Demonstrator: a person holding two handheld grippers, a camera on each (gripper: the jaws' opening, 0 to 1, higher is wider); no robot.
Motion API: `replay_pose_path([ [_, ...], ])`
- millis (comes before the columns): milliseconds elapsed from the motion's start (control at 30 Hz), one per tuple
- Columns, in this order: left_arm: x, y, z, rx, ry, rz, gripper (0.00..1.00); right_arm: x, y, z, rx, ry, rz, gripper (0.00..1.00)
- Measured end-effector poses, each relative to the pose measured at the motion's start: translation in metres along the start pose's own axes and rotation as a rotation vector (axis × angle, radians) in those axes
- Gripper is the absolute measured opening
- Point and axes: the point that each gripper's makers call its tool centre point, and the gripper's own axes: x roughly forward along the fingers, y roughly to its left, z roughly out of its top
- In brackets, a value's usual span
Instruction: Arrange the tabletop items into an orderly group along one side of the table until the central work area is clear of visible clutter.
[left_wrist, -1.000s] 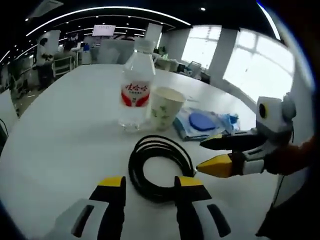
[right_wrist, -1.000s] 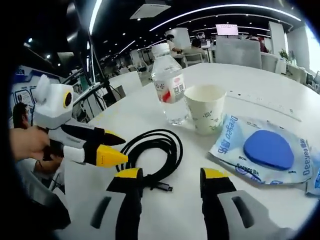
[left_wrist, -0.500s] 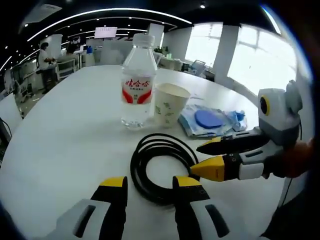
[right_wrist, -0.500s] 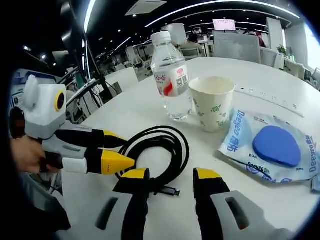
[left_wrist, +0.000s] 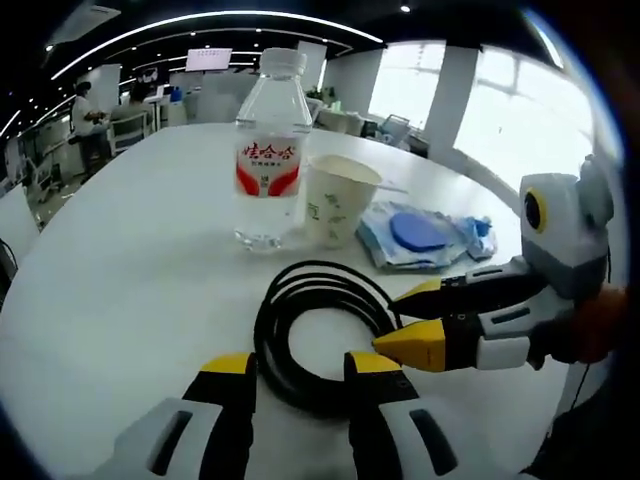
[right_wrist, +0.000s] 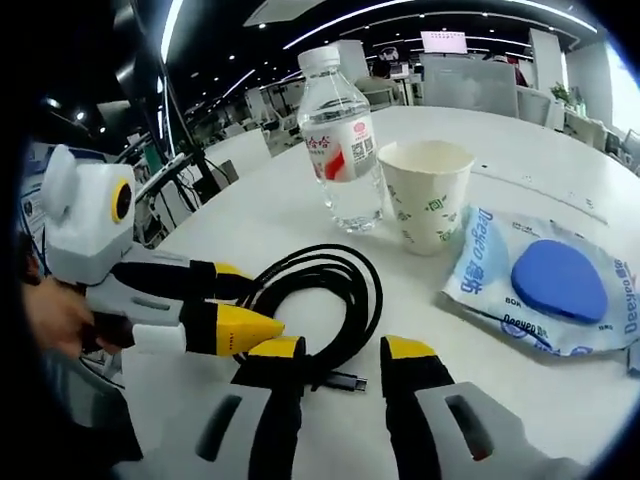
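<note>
An open-plan office; strip ceiling lights (left_wrist: 200, 20), rows of desks (right_wrist: 250, 140).

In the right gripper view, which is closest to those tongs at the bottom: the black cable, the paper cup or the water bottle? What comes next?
1. Black cable, right at the right tongs.
2. Paper cup, farther, right of centre.
3. Water bottle, just behind the cup, to its left.

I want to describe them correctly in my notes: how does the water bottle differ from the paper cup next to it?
The water bottle is taller than the paper cup. The bottle is clear plastic with a red and white label; the cup is opaque white paper with small green marks. The bottle is closed with a white cap, while the cup is open at the top. Both stand upright, side by side on the white table, behind the coiled black cable.
</note>
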Motion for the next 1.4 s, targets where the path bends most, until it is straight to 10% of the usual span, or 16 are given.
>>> replay_pose_path([
  [633,-0.002,0.001,-0.008,0.036,0.014,-0.004,0.32,0.008,0.01,0.001,0.036,0.001,0.029,0.23],
  [967,-0.001,0.009,-0.008,0.077,0.053,0.01,0.15,0.011,0.012,-0.002,0.064,0.003,0.027,0.19],
  [1400,-0.015,0.007,0.022,0.099,-0.014,0.04,0.02,-0.001,0.008,0.0,0.162,-0.002,0.026,0.09],
])
